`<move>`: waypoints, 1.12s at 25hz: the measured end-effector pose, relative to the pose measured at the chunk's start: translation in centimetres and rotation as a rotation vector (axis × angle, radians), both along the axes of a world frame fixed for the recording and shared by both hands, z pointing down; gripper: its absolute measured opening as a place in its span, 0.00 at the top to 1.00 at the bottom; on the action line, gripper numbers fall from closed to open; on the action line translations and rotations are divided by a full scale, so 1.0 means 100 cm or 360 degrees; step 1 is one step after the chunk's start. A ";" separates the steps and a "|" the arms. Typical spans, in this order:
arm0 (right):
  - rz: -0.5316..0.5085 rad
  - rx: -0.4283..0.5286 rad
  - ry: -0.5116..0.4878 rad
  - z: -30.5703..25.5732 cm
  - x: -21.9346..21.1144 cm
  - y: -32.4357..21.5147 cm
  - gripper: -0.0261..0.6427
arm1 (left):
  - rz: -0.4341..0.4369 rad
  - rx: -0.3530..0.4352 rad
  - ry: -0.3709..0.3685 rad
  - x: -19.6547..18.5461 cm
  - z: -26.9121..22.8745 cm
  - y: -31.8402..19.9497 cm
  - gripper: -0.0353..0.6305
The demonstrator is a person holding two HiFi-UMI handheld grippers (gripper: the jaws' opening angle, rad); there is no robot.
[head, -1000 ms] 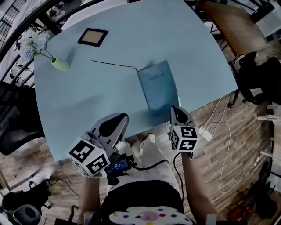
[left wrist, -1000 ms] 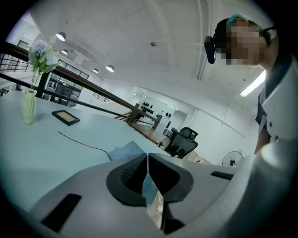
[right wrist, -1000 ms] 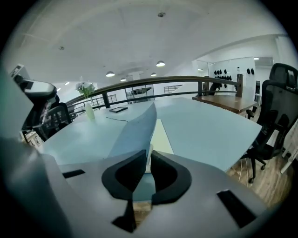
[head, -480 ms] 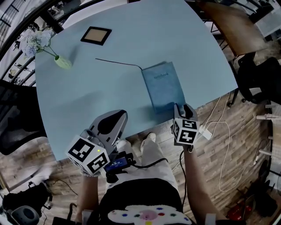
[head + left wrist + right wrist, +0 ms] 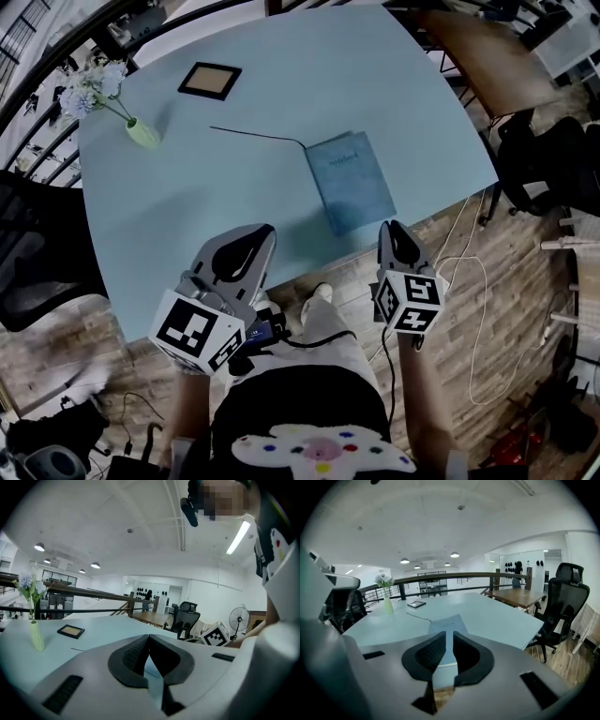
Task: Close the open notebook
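Note:
The blue notebook (image 5: 352,180) lies closed and flat on the light-blue table (image 5: 234,206), near its front right edge. It also shows beyond the jaws in the right gripper view as the notebook (image 5: 447,623). My right gripper (image 5: 394,228) hovers just off the table edge, short of the notebook. Its jaws are closing, a narrow gap still shows between them (image 5: 449,634), and nothing is in it. My left gripper (image 5: 258,230) hangs over the front edge to the left, apart from the notebook. It is shut (image 5: 148,637) and holds nothing.
A small green vase with pale flowers (image 5: 141,131) stands at the back left, with a dark picture frame (image 5: 210,81) beside it. A thin black line (image 5: 253,137) runs from the notebook's far corner. To the right are office chairs (image 5: 548,169), a brown table (image 5: 487,56) and floor cables (image 5: 469,272).
Both grippers have risen and drawn back from the table edge. The right gripper's tips, which were at the notebook's near corner, are now clear of it. The notebook has stayed closed.

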State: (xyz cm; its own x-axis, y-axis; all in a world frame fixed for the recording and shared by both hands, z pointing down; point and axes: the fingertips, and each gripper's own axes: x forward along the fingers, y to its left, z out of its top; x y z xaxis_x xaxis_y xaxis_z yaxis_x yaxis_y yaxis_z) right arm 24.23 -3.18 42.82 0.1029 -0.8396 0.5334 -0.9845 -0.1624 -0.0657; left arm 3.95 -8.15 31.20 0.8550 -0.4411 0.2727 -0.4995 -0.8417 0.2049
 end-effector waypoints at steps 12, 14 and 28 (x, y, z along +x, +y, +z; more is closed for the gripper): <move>-0.0312 0.0307 0.0088 -0.104 -0.085 0.003 0.89 | -0.0019 0.0252 -0.0090 -0.021 -0.039 0.000 0.92; -0.0382 0.0253 0.0130 -0.106 -0.092 0.008 0.89 | -0.0021 0.0259 -0.0077 -0.020 -0.043 0.000 0.92; -0.0432 0.0475 0.0166 -0.135 -0.110 -0.004 0.89 | 0.0078 0.0293 -0.0075 -0.015 -0.043 0.000 0.92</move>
